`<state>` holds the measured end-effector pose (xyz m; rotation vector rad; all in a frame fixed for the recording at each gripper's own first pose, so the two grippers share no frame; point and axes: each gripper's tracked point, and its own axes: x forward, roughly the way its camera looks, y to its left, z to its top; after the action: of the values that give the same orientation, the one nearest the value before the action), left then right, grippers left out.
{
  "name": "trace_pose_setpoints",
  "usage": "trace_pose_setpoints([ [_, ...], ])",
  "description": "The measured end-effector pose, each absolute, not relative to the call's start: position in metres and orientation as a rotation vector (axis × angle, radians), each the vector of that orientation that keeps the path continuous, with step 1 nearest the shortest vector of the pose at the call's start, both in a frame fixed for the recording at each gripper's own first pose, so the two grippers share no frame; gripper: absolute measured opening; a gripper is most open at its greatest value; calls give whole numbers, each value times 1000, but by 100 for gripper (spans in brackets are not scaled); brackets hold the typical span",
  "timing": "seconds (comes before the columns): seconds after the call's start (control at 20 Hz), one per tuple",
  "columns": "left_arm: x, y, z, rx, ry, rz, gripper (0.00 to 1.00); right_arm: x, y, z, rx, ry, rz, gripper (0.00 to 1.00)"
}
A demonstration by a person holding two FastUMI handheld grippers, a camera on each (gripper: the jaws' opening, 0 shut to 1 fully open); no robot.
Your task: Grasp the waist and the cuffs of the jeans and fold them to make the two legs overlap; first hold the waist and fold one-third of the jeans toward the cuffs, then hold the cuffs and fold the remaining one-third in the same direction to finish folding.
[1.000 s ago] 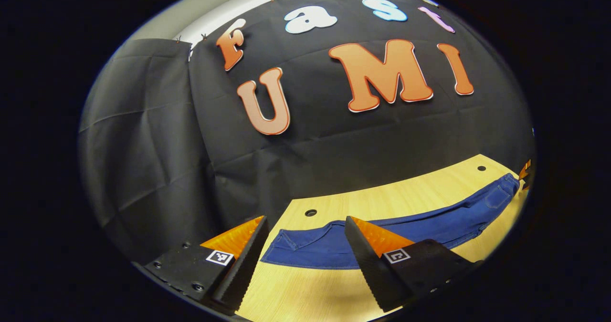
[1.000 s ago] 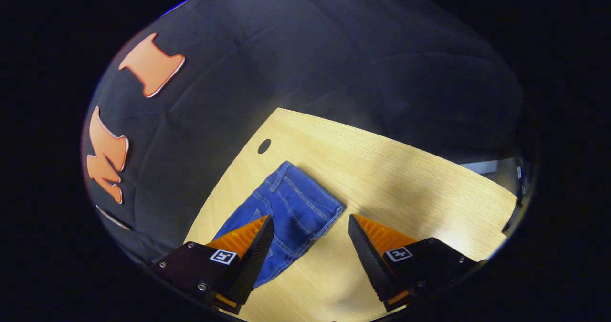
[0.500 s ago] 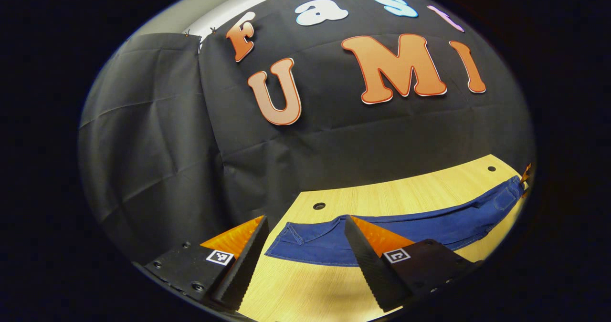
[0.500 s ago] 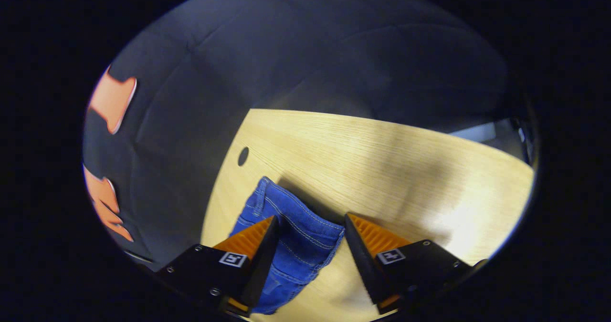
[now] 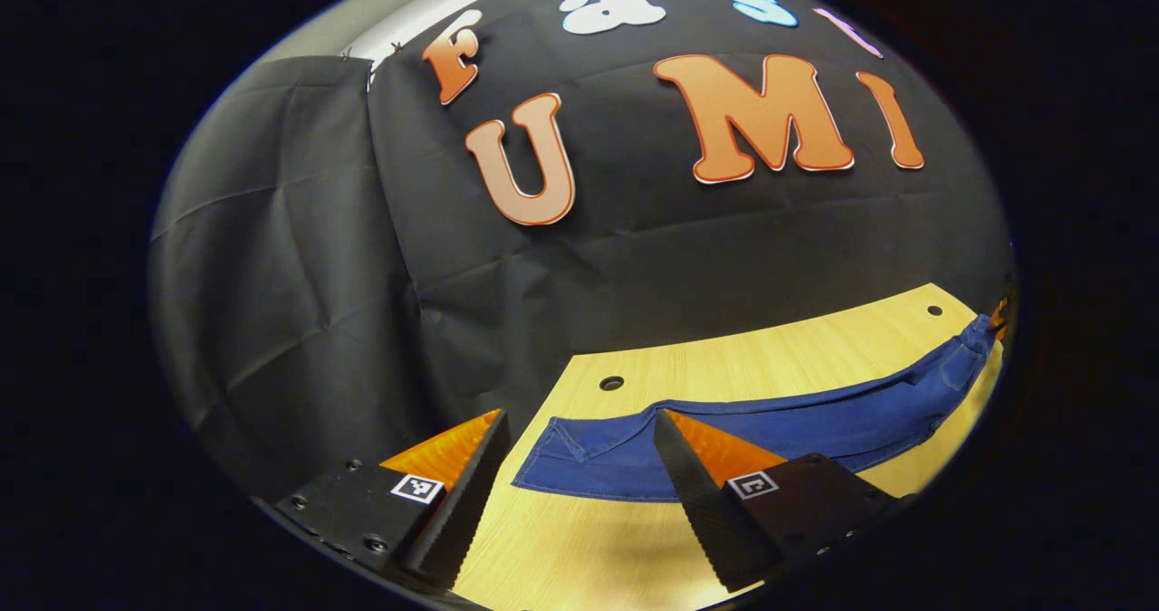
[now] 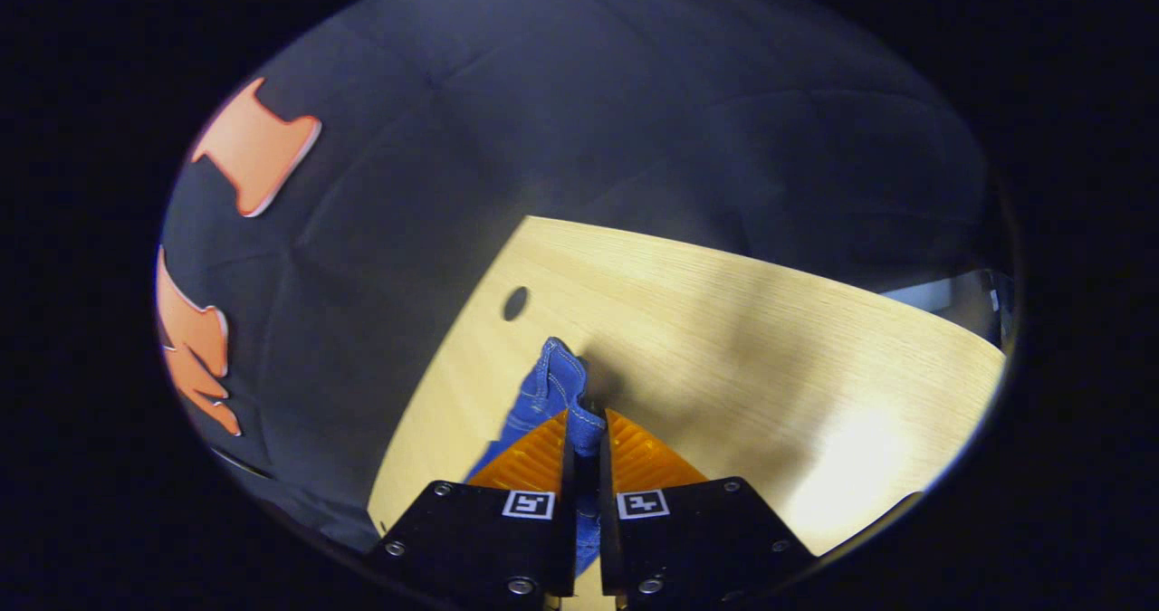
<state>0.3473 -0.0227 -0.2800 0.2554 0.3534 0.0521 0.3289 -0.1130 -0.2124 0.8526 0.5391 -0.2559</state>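
- Jeans: dark blue denim with pale stitching, stretched long across the wooden table, cuff end at 6 o'clock in the left gripper view.
- Left gripper: fingers spread wide, hovering by that cuff.
- Right gripper: fingers pinching the bunched waist at 6 o'clock.

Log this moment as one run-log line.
right hand-held gripper: shut on jeans waist | left hand-held gripper: open, over cuff end | jeans: flat lengthwise on table | fold: not begun
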Motion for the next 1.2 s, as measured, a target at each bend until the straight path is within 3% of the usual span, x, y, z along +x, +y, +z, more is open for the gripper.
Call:
trace_pose_setpoints([
  [0.25, 374, 18, -275, 229, 332, -7, 98, 329, -28, -129, 735, 435, -104, 11],
  [0.6, 414, 101, -273, 208, 323, -57, 100, 314, 149, -69, 548, 408, 59, 11],
  [0.85, 431, 152, -279, 192, 320, -84, 98, 303, 255, -82, 436, 445, 117, 11],
  [1.2, 446, 193, -316, 184, 376, -99, 100, 302, 334, -169, 340, 616, 189, 11],
])
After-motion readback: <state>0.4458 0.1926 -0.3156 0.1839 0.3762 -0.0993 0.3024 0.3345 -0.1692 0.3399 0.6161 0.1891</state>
